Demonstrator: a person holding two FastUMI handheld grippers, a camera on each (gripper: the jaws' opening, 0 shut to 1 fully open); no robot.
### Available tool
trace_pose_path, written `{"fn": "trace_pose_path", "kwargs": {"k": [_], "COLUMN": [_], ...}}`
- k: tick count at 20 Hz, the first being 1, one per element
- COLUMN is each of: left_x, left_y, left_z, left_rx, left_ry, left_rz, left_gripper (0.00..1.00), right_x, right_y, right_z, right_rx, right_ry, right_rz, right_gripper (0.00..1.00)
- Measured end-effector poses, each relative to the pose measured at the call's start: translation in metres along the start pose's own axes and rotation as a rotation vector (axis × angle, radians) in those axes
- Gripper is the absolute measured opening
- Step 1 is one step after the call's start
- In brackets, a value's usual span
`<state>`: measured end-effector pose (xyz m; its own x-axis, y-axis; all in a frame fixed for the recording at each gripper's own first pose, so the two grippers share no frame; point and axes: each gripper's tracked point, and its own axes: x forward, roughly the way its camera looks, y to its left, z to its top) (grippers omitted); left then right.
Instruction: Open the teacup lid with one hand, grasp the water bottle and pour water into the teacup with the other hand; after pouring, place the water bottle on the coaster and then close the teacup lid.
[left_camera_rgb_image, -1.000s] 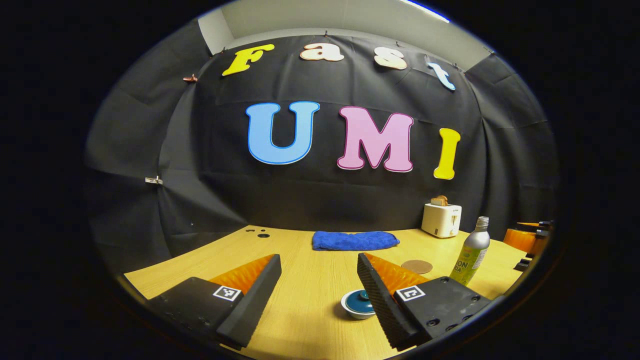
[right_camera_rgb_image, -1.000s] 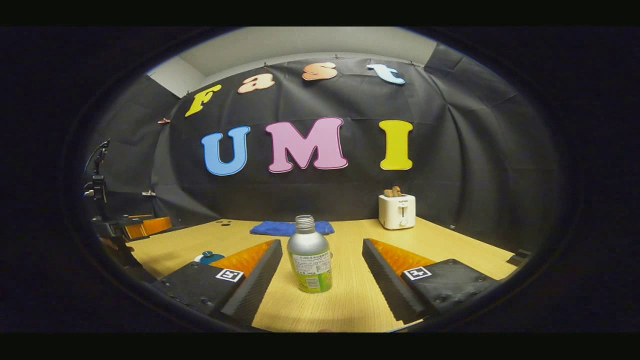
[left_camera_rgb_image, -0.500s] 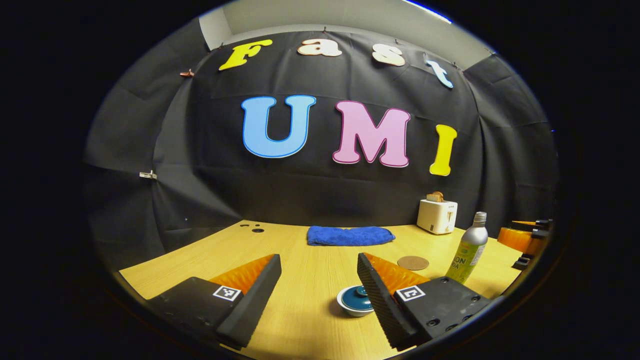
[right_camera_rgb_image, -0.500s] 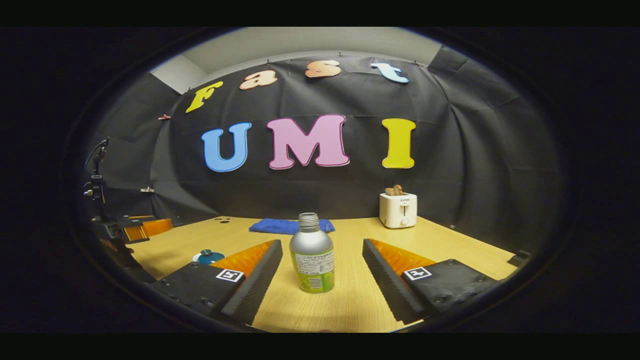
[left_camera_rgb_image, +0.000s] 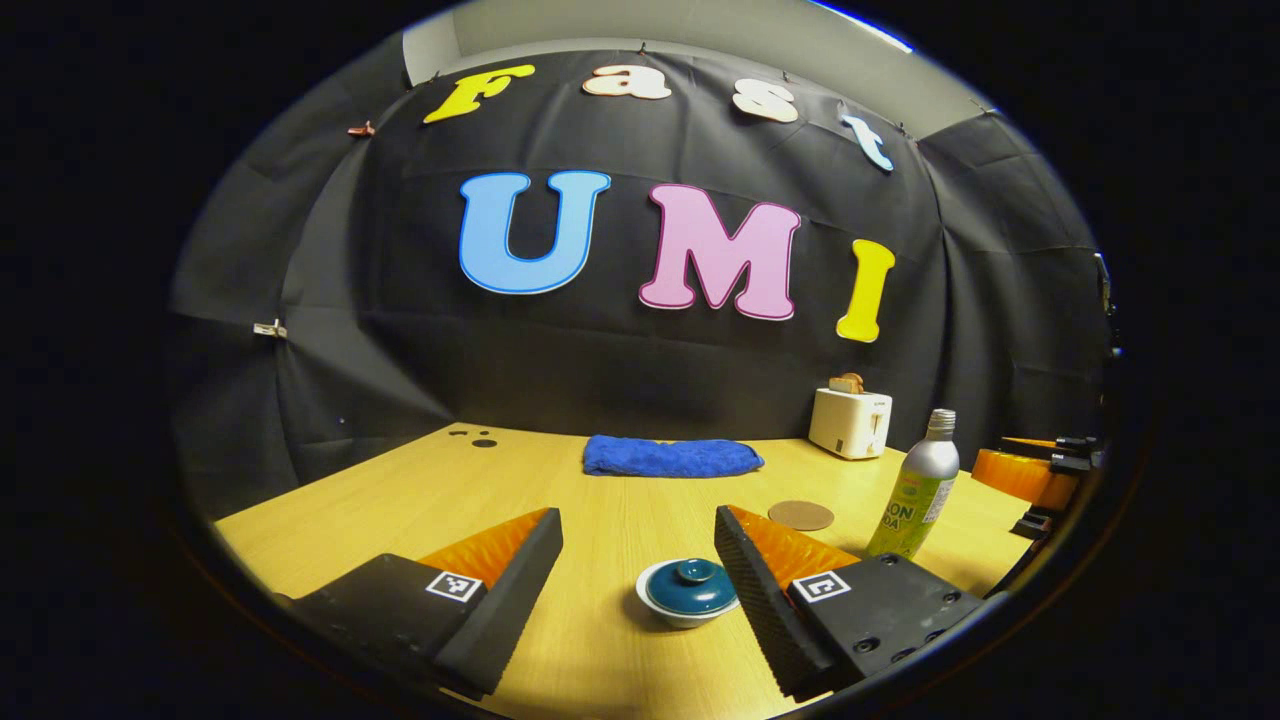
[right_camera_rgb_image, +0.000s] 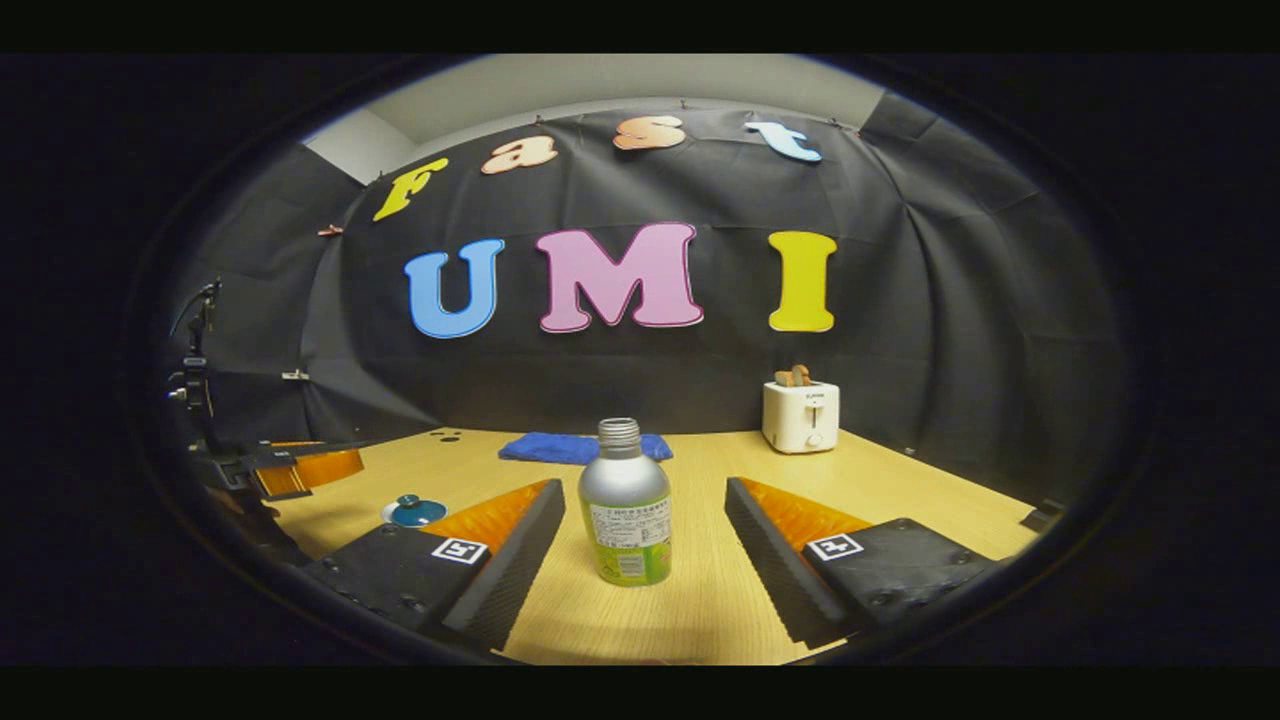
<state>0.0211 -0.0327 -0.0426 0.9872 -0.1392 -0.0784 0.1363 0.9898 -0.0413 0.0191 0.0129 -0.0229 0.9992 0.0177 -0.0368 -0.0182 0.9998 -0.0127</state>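
wooden table (left_camera_rgb_image: 600, 500), blue towel (left_camera_rgb_image: 672, 456) and toaster (left_camera_rgb_image: 850, 422) near black cloth wall (left_camera_rgb_image: 300, 300)

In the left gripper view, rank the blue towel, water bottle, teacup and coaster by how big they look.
1. Blue towel, widest.
2. Water bottle, tallest.
3. Teacup, lid on; nearest the camera, so likely flattered.
4. Coaster, smallest.

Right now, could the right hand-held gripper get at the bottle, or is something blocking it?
Probably yes. In the right gripper view the bottle stands upright on bare table just ahead of the open right hand-held gripper, centred between its fingers, with nothing between them.
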Motion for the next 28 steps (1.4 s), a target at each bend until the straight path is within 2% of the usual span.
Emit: {"fn": "trace_pose_path", "kwargs": {"k": [6,13,19,20,23,26,28], "left_x": [0.017,0.045,0.055,0.057,0.059,0.062,0.062], "left_y": [-0.02,-0.032,-0.034,-0.034,-0.035,-0.035,-0.034], "left_z": [-0.028,-0.055,-0.06,-0.06,-0.063,-0.066,-0.069], "left_rx": [0.061,0.07,0.081,0.082,0.082,0.09,0.091], "left_ry": [0.064,0.148,0.16,0.163,0.182,0.208,0.219], "left_rz": [-0.041,-0.062,-0.068,-0.066,-0.063,-0.055,-0.049], "left_gripper": [0.97,0.96,0.86,0.8,0.72,0.61,0.59], "right_x": [0.003,0.009,0.013,0.014,0.016,0.019,0.02], "right_y": [-0.004,-0.014,-0.01,-0.01,-0.011,-0.011,-0.01], "right_z": [-0.014,-0.028,-0.038,-0.04,-0.044,-0.046,-0.047], "right_rx": [0.007,0.007,0.022,0.025,0.037,0.047,0.049], "right_ry": [0.023,0.051,0.073,0.076,0.084,0.094,0.095], "right_rz": [-0.01,-0.035,-0.026,-0.025,-0.022,-0.018,-0.016], "right_gripper": [1.0,1.0,1.0,1.0,1.0,1.0,1.0]}}
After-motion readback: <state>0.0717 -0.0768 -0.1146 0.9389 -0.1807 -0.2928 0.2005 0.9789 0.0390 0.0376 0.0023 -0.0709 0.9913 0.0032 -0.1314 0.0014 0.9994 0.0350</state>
